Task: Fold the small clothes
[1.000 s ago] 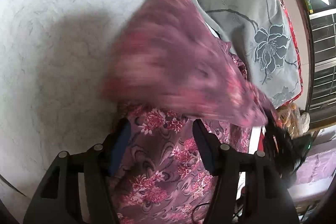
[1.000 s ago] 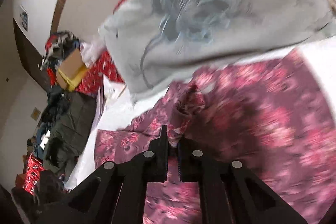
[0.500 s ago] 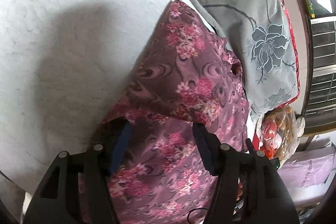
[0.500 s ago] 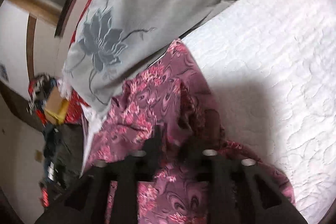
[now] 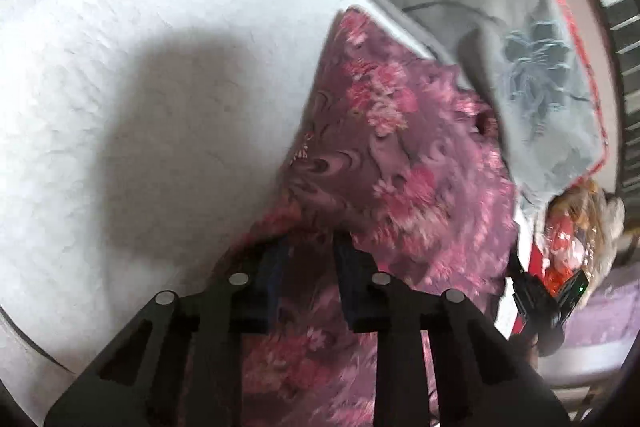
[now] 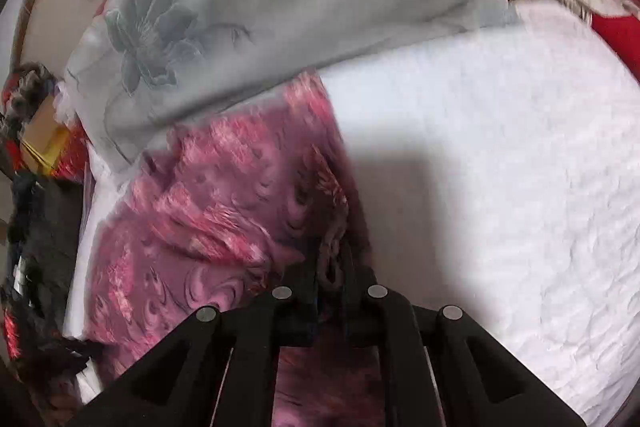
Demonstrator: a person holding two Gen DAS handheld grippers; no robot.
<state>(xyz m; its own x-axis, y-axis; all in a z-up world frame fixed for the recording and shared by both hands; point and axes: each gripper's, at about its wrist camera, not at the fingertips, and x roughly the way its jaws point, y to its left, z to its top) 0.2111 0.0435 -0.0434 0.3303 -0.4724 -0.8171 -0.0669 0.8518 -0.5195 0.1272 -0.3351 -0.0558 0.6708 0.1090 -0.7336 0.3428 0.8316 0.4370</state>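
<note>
A purple garment with pink flowers [image 5: 400, 167] lies folded over itself on a white quilted bed [image 5: 160, 87]. My left gripper [image 5: 310, 259] sits at the garment's near edge. Its jaws are closing, and a bunch of the fabric fills the narrow gap between the pads. In the right wrist view the same garment [image 6: 224, 195] lies left of centre. My right gripper [image 6: 332, 267] is at its right-hand folded edge; its jaws are closing too, pinching a ridge of the cloth. Both views are somewhat blurred.
A grey pillow with a blue flower print [image 5: 520, 47] [image 6: 260, 7] lies against the garment's far side. Red patterned fabric [image 6: 616, 27] borders the bed. A black device with a green light [image 5: 536, 303] sits beyond the garment. Dark clothes and boxes [image 6: 36, 227] are piled beside the bed.
The raised flap of the garment came down and now lies folded flat. My left jaws narrowed onto the fabric. My right gripper let go, moved to the folded edge and closed there.
</note>
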